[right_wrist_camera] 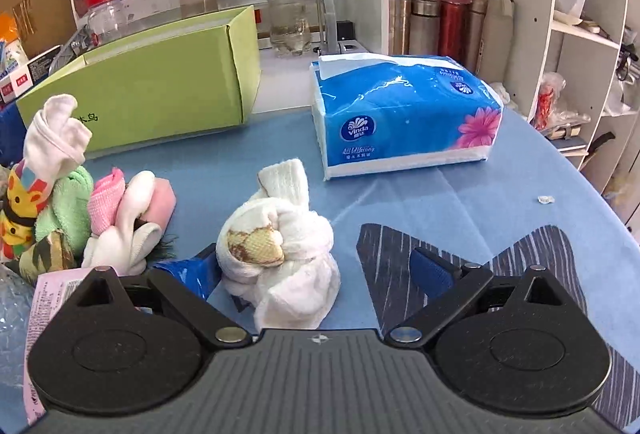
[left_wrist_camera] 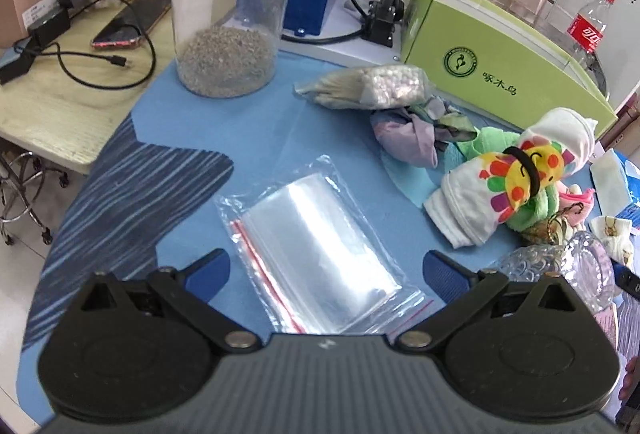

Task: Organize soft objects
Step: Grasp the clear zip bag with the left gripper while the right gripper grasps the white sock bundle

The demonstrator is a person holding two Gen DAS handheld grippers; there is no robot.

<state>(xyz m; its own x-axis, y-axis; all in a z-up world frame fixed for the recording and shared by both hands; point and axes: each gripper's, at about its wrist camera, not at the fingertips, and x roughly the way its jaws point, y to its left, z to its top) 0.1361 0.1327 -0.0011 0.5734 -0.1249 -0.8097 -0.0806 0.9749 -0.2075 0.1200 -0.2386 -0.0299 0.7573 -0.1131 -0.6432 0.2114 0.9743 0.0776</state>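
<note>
My left gripper [left_wrist_camera: 326, 266] is open, low over a stack of clear zip bags [left_wrist_camera: 320, 258] with red seal lines on the blue tablecloth. A white flower-print garment roll [left_wrist_camera: 492, 190] bound by a black band lies to its right, with a green cloth [left_wrist_camera: 486, 142] and a purple cloth [left_wrist_camera: 404, 134] behind it. My right gripper [right_wrist_camera: 316, 266] is open around a knotted white sock bundle [right_wrist_camera: 280, 246] that lies on the cloth between the fingers. Left of it lie pink and white socks [right_wrist_camera: 128, 214] and the flower-print roll [right_wrist_camera: 48, 170].
A green box [left_wrist_camera: 492, 62] stands at the back, also in the right wrist view [right_wrist_camera: 160, 82]. A blue tissue pack [right_wrist_camera: 404, 114] sits ahead of the right gripper. A jar of grey granules [left_wrist_camera: 224, 34], a bag of swabs [left_wrist_camera: 372, 88] and a glass dish [left_wrist_camera: 560, 270] are nearby.
</note>
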